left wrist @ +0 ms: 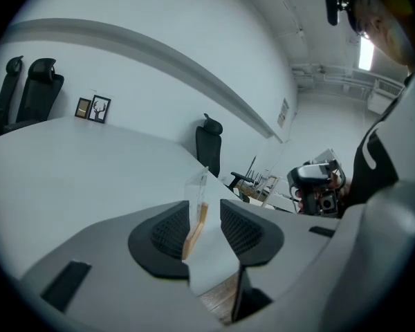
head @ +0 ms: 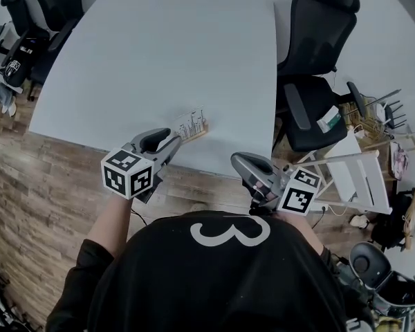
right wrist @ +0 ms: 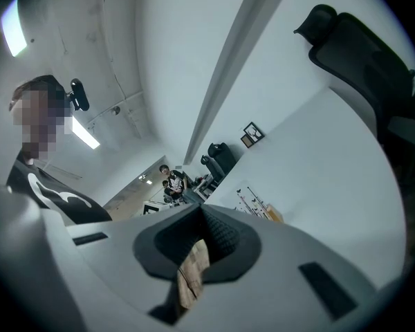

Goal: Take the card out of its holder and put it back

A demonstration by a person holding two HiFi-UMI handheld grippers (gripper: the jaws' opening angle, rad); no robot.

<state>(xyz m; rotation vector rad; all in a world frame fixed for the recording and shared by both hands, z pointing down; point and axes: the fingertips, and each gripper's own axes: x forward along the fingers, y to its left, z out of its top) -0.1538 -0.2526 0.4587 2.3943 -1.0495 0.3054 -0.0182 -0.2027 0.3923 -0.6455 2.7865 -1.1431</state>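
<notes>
Near the front edge of the white table (head: 159,54) a card (head: 189,123) stands upright in its wooden holder (head: 196,135). My left gripper (head: 171,144) hovers just short of it, open. In the left gripper view the card (left wrist: 198,184) and the holder's base (left wrist: 194,230) show in the gap ahead of the left gripper (left wrist: 204,209), with neither pad touching them. My right gripper (head: 241,160) hangs off the table's front edge, over the floor. In the right gripper view the right gripper (right wrist: 200,213) is shut on nothing, and the holder (right wrist: 261,209) lies far ahead.
Black office chairs (head: 311,47) stand along the table's right side, and more (head: 52,2) at its far left corner. Two small picture frames (left wrist: 93,108) sit at the table's far edge. A white folding stand (head: 353,175) is at the right, over the wooden floor (head: 55,185).
</notes>
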